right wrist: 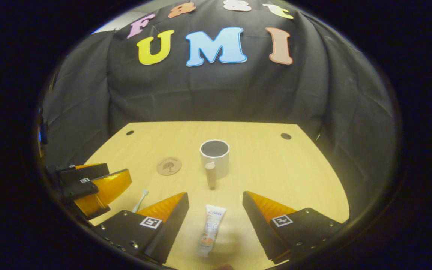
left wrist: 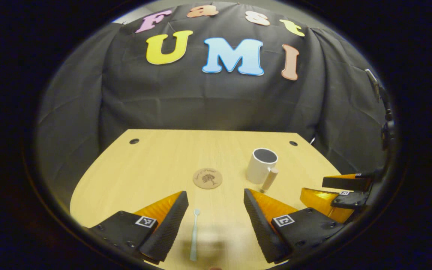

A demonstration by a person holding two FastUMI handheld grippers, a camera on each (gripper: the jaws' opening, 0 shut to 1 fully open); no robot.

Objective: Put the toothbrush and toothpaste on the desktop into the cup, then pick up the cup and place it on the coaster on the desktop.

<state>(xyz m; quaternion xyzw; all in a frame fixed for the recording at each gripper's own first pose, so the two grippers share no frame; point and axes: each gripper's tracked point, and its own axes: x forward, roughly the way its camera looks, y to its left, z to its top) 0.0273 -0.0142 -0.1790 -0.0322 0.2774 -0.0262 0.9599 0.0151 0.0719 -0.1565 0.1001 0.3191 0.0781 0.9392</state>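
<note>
A pale toothbrush point(left wrist: 194, 234) lies on the wooden desktop point(left wrist: 156, 165) between the fingers of my left gripper point(left wrist: 216, 215), which is open above it. A white toothpaste tube point(right wrist: 211, 229) lies lengthwise between the fingers of my right gripper point(right wrist: 216, 213), also open. The white cup point(left wrist: 261, 165) with a wooden handle stands upright at mid-table, right of the round cork coaster point(left wrist: 207, 178). In the right gripper view the cup point(right wrist: 215, 157) is straight ahead, the coaster point(right wrist: 168, 165) and toothbrush point(right wrist: 140, 200) to its left. Each gripper shows at the edge of the other's view.
Black cloth walls close off the back and sides of the desktop. Two small round holes point(left wrist: 134, 141) point(left wrist: 293, 143) sit near the far corners. Bare wood surrounds the cup and coaster.
</note>
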